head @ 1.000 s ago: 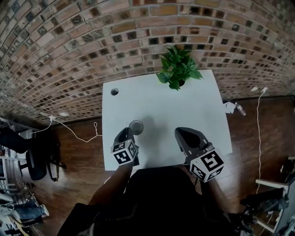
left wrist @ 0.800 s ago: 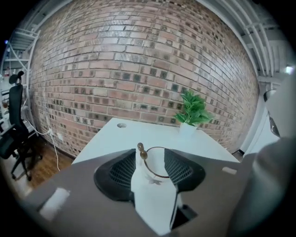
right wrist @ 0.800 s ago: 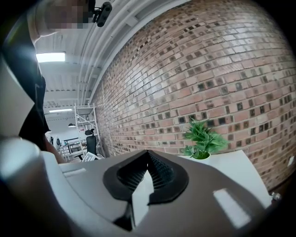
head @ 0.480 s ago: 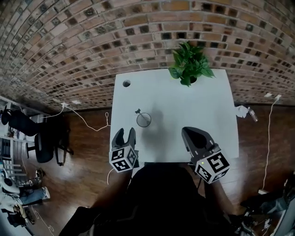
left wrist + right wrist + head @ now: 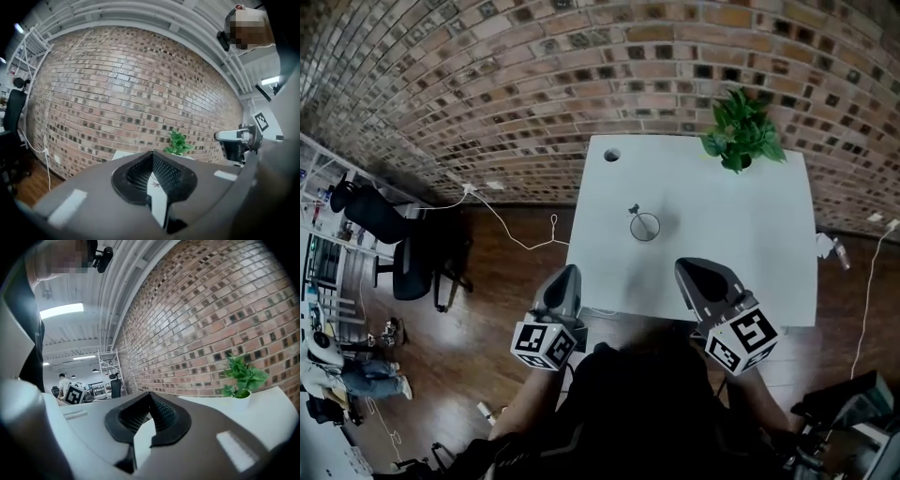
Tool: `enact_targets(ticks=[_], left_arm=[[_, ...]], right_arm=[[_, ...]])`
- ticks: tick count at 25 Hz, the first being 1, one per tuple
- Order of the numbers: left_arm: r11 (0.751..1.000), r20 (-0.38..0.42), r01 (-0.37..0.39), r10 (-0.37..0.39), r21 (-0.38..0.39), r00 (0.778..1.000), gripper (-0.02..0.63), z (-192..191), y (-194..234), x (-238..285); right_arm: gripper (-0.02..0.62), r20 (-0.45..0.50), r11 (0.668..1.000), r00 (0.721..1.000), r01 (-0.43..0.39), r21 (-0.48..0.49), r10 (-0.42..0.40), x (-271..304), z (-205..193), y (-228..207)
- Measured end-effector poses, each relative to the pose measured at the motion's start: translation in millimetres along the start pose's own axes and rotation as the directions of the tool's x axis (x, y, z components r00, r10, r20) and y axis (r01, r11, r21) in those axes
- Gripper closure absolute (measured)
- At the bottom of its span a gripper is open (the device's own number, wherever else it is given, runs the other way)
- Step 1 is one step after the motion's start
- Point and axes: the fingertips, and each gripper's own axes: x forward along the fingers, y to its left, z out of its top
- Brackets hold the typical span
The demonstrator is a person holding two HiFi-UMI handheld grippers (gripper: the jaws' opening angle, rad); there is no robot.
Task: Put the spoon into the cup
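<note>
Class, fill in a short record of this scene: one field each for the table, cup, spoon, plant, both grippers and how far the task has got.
table: white, set against a brick wall
cup: upright, near the table's middle
spoon: stands in the cup, its end poking over the rim
plant: far right part of the table
left gripper: jaws have just been closing, now shut, nothing between them; by the near left corner
right gripper: shut, empty, over the near edge
task: looks done
</note>
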Motion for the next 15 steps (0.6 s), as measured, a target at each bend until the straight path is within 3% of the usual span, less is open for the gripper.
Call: enact_targets(ticks=[5, 11, 15], left_arm=[[0.998, -0.018, 0.031, -0.03, 0.047, 0.999, 0.594, 12.6, 40.8, -54.7], [0.978, -0.009, 0.207, -0.207, 0.015, 0.978, 0.594, 35.3, 93.7, -133.4], [0.977, -0.033, 0.208, -0.207, 0.045, 0.978, 0.594, 38.7, 118.8, -166.7]], right_arm=[[0.589, -0.017, 0.998, 0.998, 0.061, -0.03, -0.061, 24.8, -8.1, 60.6], [0.589, -0.012, 0.974, 0.974, 0.225, -0.017, -0.225, 37.8, -22.7, 132.6], [0.589, -0.02, 0.953, 0.954, 0.297, -0.051, -0.299, 33.4, -27.1, 171.5]])
